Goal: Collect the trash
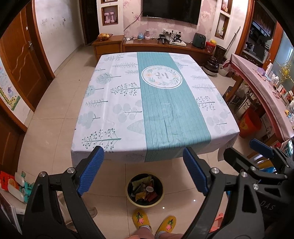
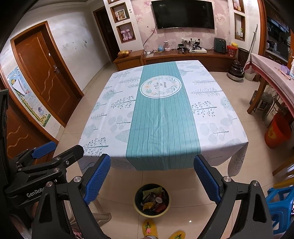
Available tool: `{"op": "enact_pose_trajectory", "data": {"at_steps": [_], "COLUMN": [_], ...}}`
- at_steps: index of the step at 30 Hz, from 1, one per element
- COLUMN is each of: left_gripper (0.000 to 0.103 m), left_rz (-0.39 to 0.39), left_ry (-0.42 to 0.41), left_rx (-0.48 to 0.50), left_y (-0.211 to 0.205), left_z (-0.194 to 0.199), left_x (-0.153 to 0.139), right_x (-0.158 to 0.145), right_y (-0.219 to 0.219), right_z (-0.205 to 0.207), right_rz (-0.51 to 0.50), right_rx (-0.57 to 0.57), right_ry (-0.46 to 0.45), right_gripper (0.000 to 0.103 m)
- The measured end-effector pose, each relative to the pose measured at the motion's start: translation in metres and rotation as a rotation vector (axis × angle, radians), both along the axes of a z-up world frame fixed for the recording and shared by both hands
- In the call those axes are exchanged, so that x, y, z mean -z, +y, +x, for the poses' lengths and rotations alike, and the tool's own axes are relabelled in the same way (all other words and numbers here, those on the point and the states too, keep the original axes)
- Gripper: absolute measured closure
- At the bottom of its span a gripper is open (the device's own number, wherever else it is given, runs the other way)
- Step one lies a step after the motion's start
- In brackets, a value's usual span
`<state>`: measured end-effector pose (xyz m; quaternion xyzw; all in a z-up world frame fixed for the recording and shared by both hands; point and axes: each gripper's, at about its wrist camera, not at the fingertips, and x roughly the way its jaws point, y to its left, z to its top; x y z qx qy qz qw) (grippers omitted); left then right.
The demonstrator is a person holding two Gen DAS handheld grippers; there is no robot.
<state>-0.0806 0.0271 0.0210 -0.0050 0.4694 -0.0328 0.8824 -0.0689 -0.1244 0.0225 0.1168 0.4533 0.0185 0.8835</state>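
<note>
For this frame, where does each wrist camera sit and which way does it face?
Left wrist: on the left gripper, angled down at the table and trash bin; open jaws, yellow slippers, right gripper beside.
Right wrist: on the right gripper, same downward aim; open jaws, left gripper beside.
Shared: table, bin, TV.

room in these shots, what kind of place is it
Most likely a home living or dining room: a wall-mounted TV above a wooden cabinet, and a table under a printed cloth on a tiled floor.
</note>
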Motion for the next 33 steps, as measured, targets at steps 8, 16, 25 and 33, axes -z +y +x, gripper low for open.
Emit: {"op": "enact_pose_trajectory", "data": {"at_steps": [8,16,25,33], "left_gripper": [0.017,0.017,0.017,0.017], "left_rz": [-0.002,-0.003,-0.001,0.002], "left_ry": [0.01,0.012,0.015,0.019], "left_rx": [0.003,0.004,0.006,0.015], "left_y": [0.003,0.005,0.006,0.01], "left_z": [0.001,0.001,0.0,-0.002], "left_x": [0.003,0.005,0.006,0.009], "right_x": [0.006,0.011,0.015,0.016], "right_y": [0.002,0.003,0.007,0.008], "right_z": [-0.001,-0.002,-0.005,-0.006], "right_rz": [0.0,0.003,0.003,0.004], "right_rx": [-0.001,-0.001,0.006,0.019], "right_ry": [0.008,0.011,0.016,0.024], "right_gripper": [0.01,0.01,0.01,0.01]}}
